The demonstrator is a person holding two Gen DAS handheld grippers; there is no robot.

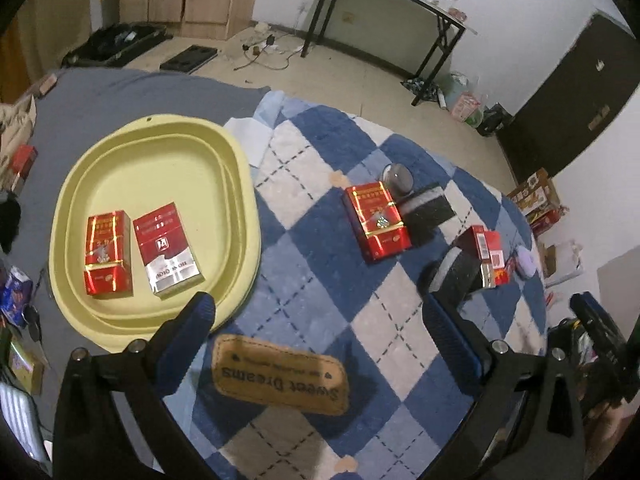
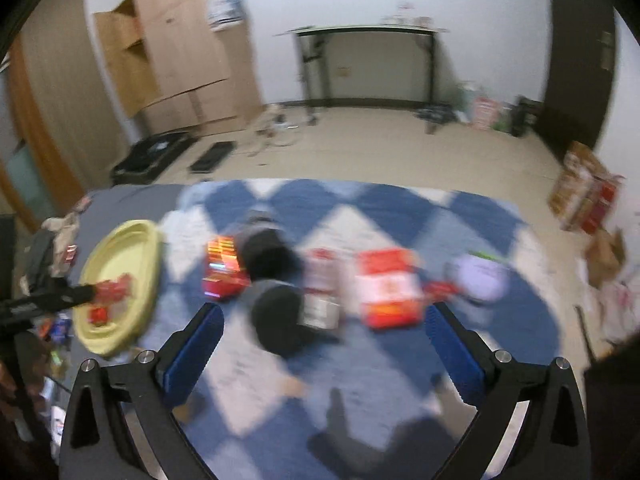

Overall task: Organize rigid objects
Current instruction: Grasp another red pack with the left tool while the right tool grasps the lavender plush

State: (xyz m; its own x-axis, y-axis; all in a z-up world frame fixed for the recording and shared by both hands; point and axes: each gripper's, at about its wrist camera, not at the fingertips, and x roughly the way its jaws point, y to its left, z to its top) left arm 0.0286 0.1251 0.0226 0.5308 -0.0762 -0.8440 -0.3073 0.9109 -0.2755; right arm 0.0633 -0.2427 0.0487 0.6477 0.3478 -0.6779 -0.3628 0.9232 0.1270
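I am looking down over a blue-and-white checked blanket point(image 1: 320, 240) spread on a grey surface. My left gripper point(image 1: 316, 312) hangs above it with jaws spread wide and nothing between them. To its left sits a pale yellow tray point(image 1: 160, 140), and two cigarette packs lie flat inside, side by side: a red-and-gold pack point(image 1: 107, 254) and a red-and-silver pack point(image 1: 167, 249).

Out on the blanket, well apart from the tray, another red-and-gold pack point(image 1: 377, 222) lies flat, touching a black box point(image 1: 428, 212). A further red pack point(image 1: 486, 254) stands beside a dark cylinder point(image 1: 456, 272).

The right wrist view is blurred by motion. My right gripper point(image 2: 324, 322) is also wide and empty, above the same scatter of packs.

I judge these packs light, stiff cardboard with slick wrapping, crushable under hard squeezing. I would take the nearest loose pack across its two long narrow edges, closing gently.
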